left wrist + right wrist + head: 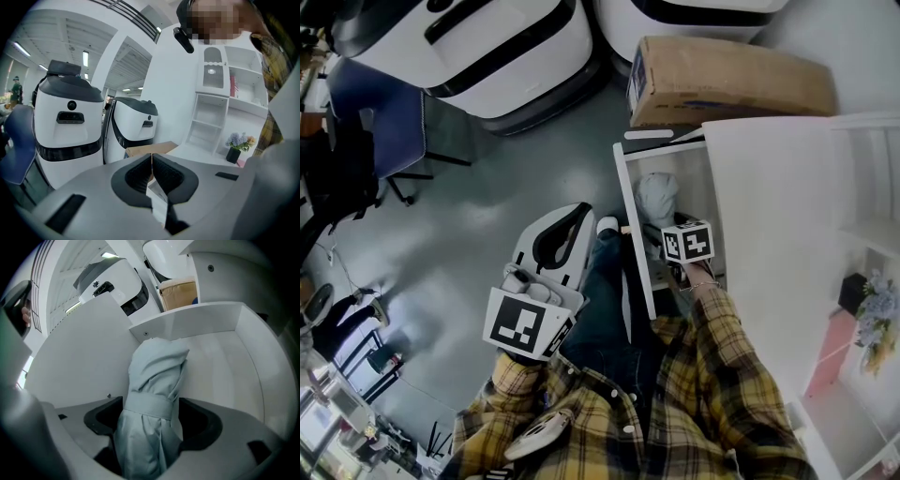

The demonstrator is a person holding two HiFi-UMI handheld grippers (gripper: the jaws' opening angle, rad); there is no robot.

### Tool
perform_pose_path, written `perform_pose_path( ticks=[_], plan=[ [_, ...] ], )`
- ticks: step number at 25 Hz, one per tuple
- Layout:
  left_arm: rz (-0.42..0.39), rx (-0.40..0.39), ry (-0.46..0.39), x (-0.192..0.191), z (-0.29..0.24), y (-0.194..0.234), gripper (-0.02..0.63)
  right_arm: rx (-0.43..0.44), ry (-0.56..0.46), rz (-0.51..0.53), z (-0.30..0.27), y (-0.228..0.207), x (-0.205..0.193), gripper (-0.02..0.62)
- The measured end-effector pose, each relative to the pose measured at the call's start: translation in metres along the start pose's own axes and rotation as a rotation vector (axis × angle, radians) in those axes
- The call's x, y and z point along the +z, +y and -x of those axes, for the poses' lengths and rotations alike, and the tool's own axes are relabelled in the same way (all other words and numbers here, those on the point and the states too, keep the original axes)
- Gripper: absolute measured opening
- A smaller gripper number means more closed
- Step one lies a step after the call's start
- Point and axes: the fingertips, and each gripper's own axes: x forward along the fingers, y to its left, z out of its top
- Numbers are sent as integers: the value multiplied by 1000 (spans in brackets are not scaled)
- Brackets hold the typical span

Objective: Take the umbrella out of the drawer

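Right tongs (150, 425), spread wide, straddle the folded umbrella (157, 376) in the open drawer (220, 319); clamping it looks next. Left tongs (152, 161) clenched, empty.

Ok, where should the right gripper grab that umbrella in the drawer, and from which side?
Probably best at the strap cinched round it, coming from above. The umbrella lies lengthwise in the open drawer, and the strap bundles the loose fabric tightest there. The right gripper's open fingers straddle that spot.

A cardboard box (727, 89) lies on the grey floor (516, 178) beside a big white machine (487, 47). A blue chair (394, 127) stands far left.
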Motion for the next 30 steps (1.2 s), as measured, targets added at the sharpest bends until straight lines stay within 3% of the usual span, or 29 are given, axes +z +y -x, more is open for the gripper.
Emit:
perform_pose_path(
  ticks=[9,30],
  plan=[
    [5,6,7,-3,1,-1,26,37,26,6,-2,2,0,350],
    [-2,12,-16,4,3,-5,27,-6,37,-20,3,-2,2,314]
  ],
)
